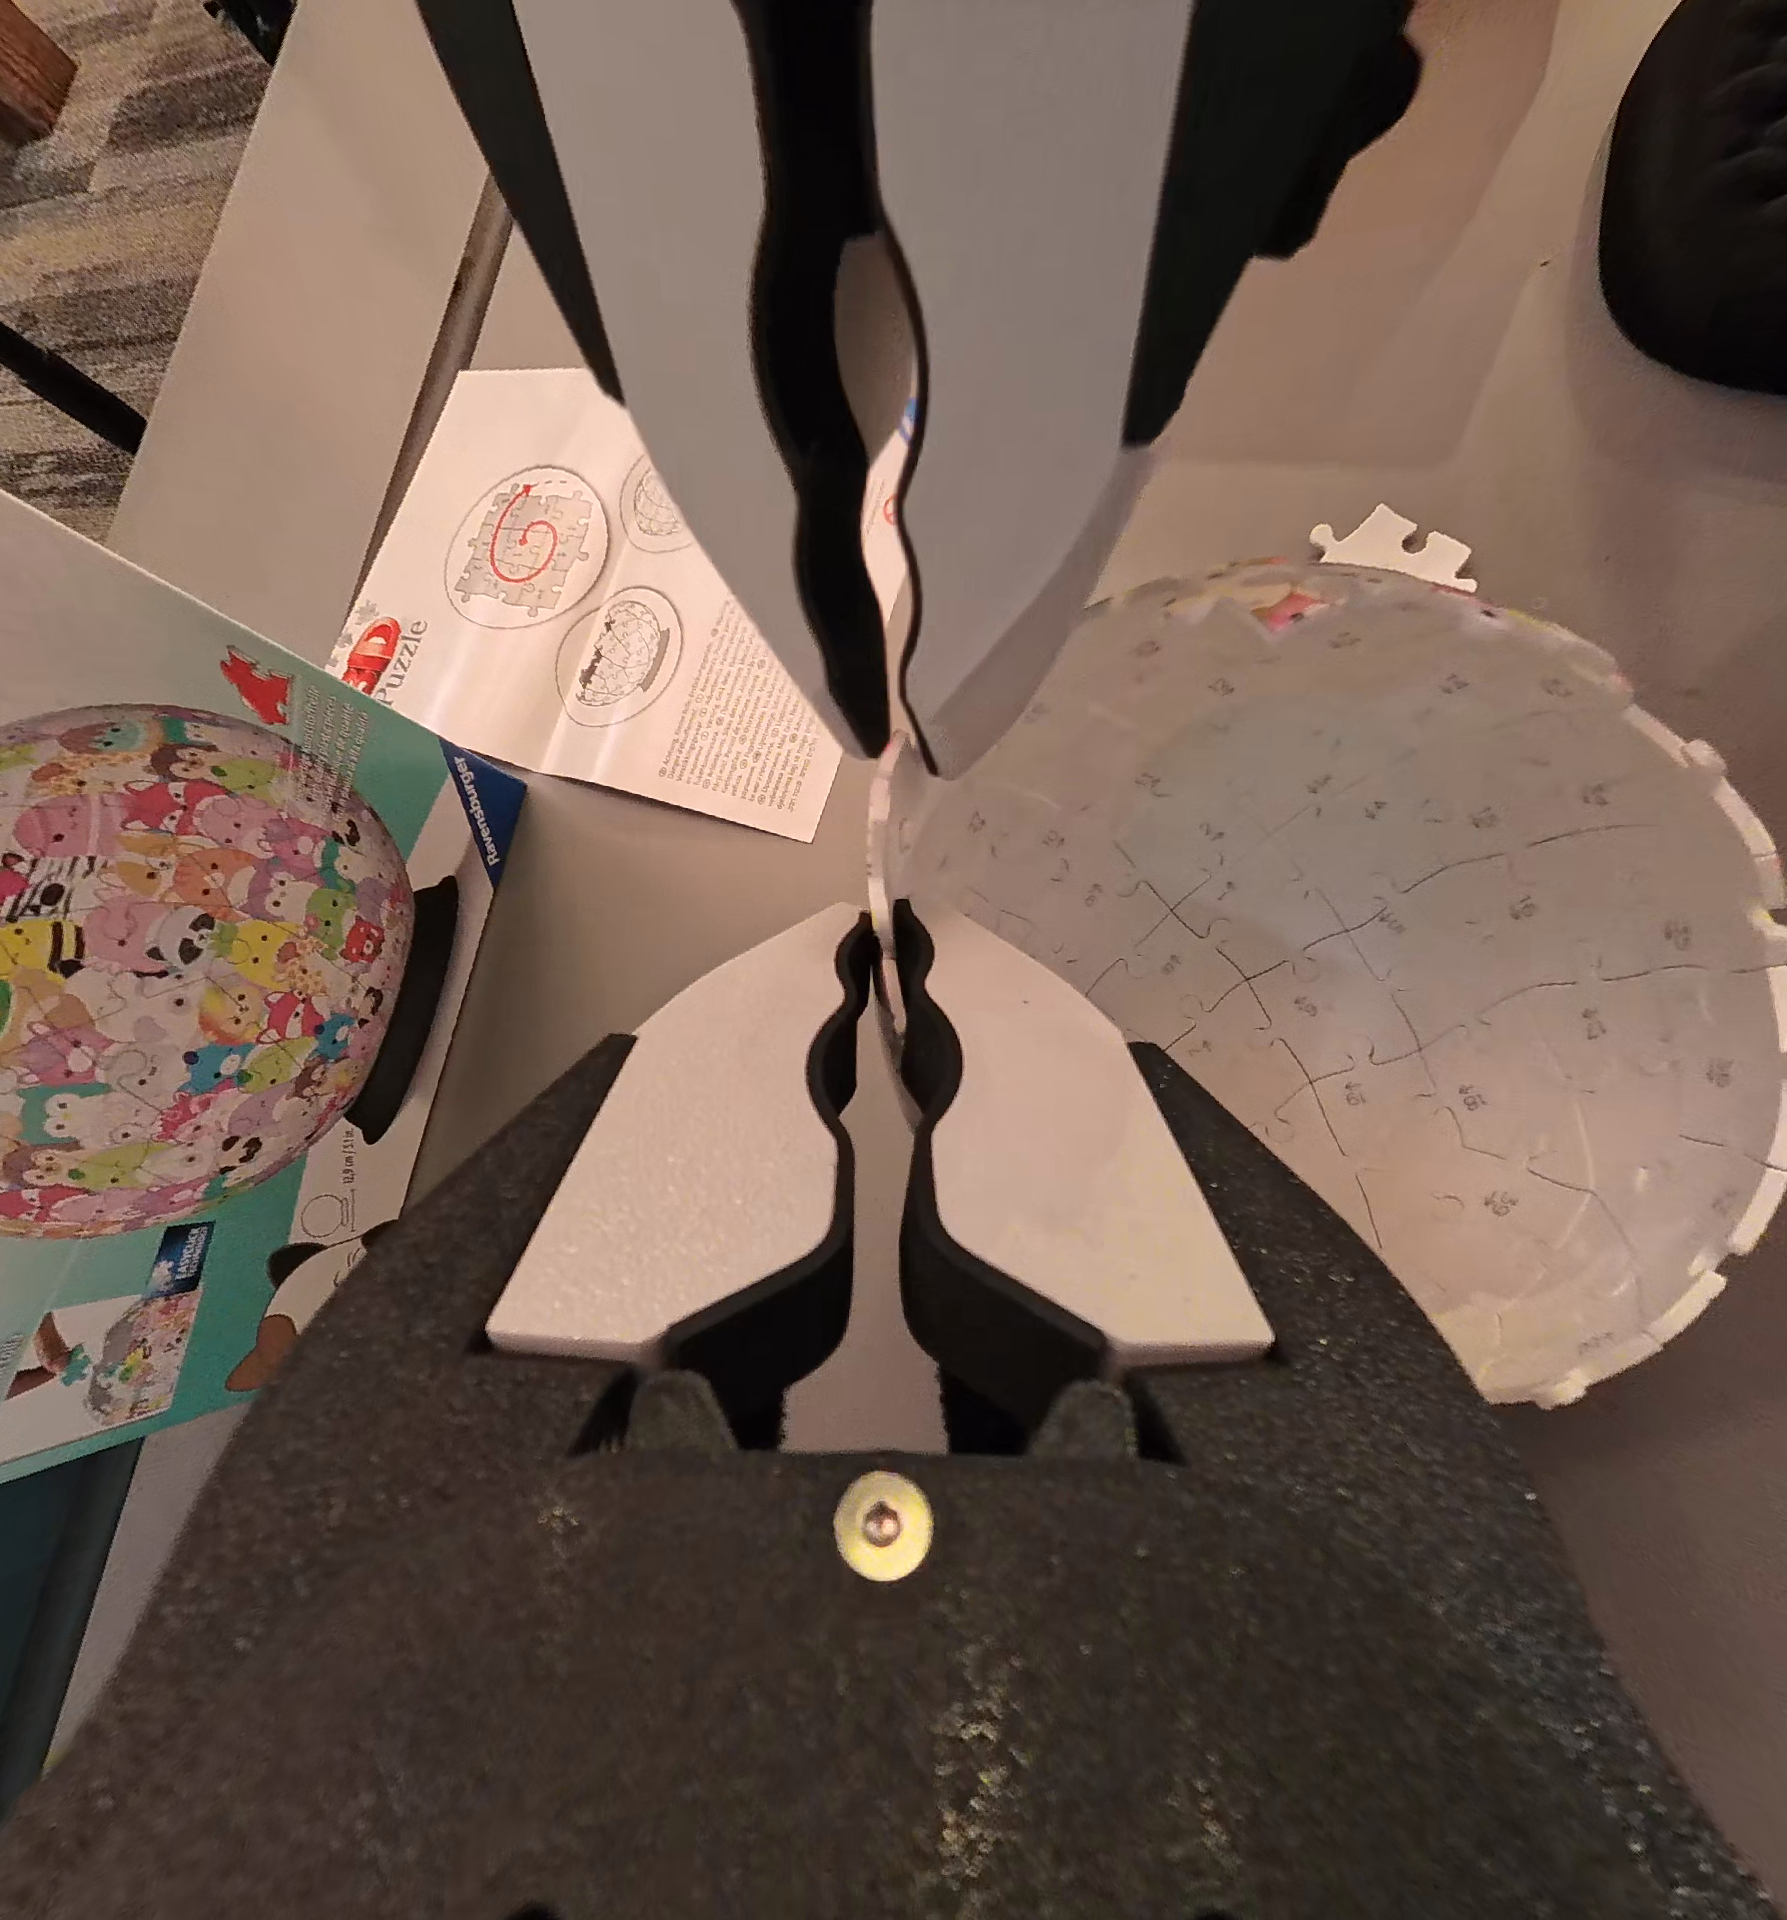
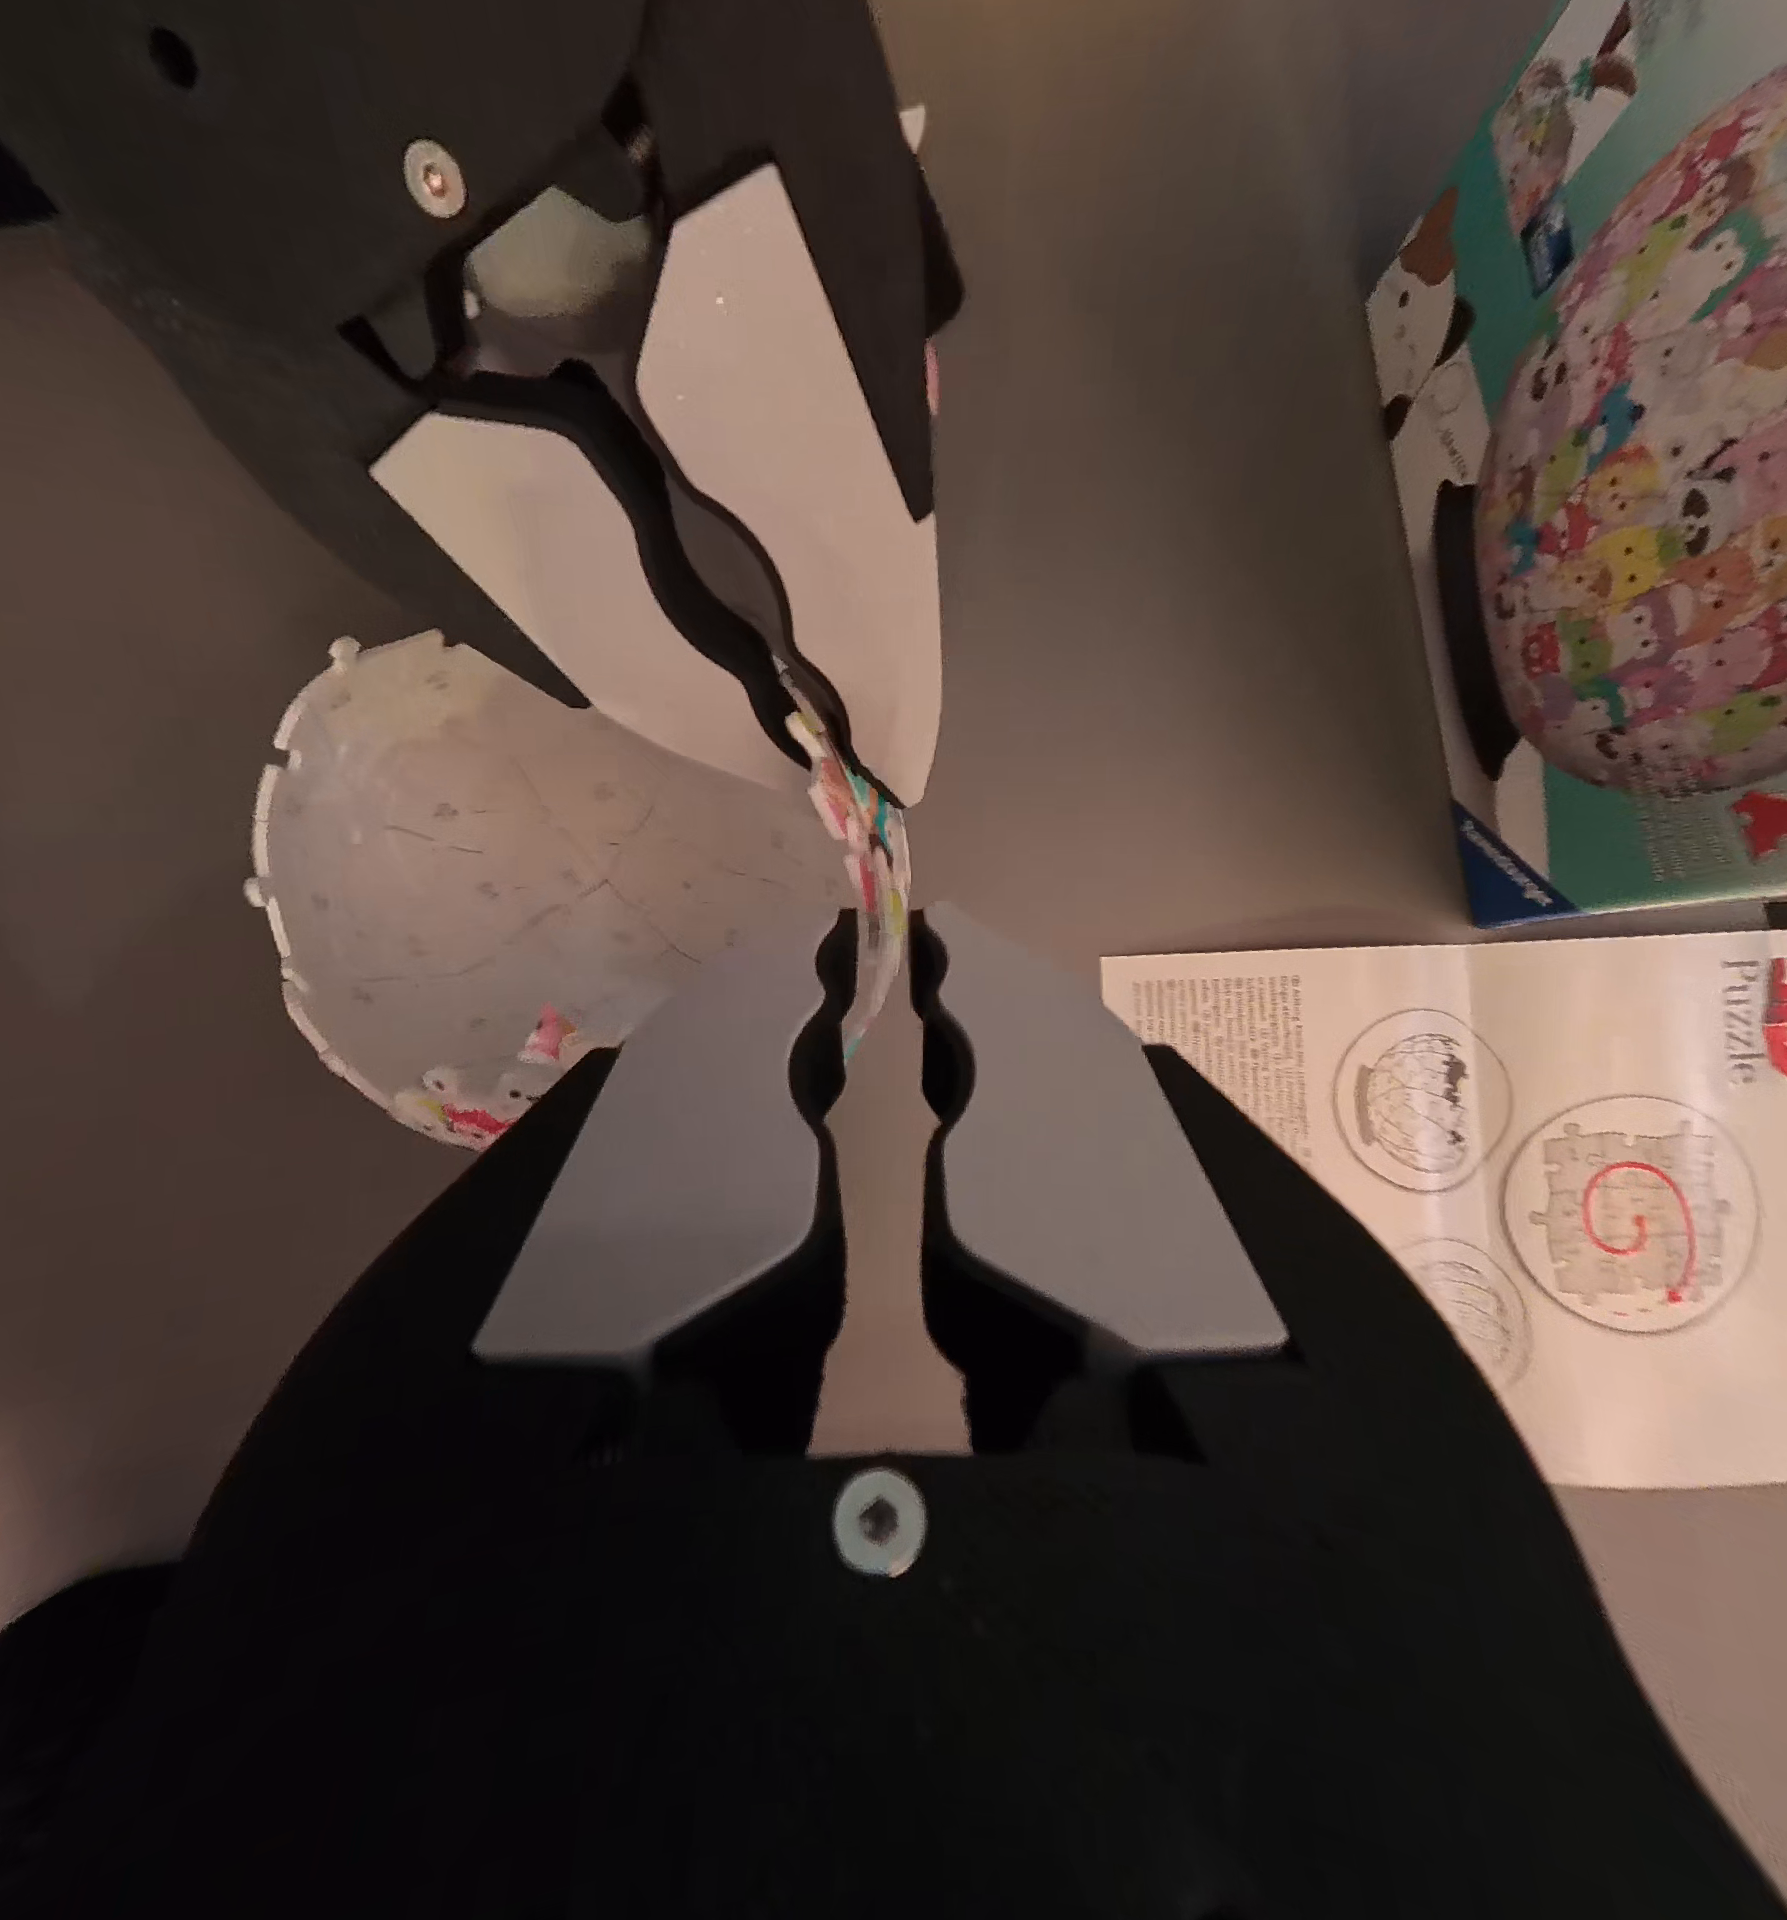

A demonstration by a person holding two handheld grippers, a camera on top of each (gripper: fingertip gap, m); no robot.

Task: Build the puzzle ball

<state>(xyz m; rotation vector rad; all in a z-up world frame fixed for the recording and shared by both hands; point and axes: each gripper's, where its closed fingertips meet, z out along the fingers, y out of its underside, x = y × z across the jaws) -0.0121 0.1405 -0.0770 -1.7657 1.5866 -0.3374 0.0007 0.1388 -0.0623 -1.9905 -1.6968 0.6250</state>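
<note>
The half-built puzzle ball (image 1: pixel 1388 987) is an open shell, white and numbered inside and coloured outside, lying on its side on the grey table. My left gripper (image 1: pixel 884 930) is shut on the near edge of its rim. My right gripper (image 1: pixel 899 753) comes in from the opposite side and is shut on the same rim, just beyond the left tips. In the right wrist view the shell (image 2: pixel 473 883) opens to the left, my right gripper (image 2: pixel 884 935) pinches the coloured rim, and the left gripper (image 2: pixel 847 774) grips it from the upper left. A white piece (image 1: pixel 1388 540) sticks out past the far rim.
The puzzle box (image 1: pixel 141 987) with the ball picture stands to the left, and it also shows in the right wrist view (image 2: pixel 1647 520). A folded instruction sheet (image 1: pixel 577 603) lies flat beside it. A black object (image 1: pixel 1741 208) sits at the far right. Bare table (image 1: pixel 1543 1558) lies right of the shell. Both grippers' tips are close together, under 4 cm apart. Left tips and right tips are each some 15 cm from the white piece (image 1: pixel 1388 540).
</note>
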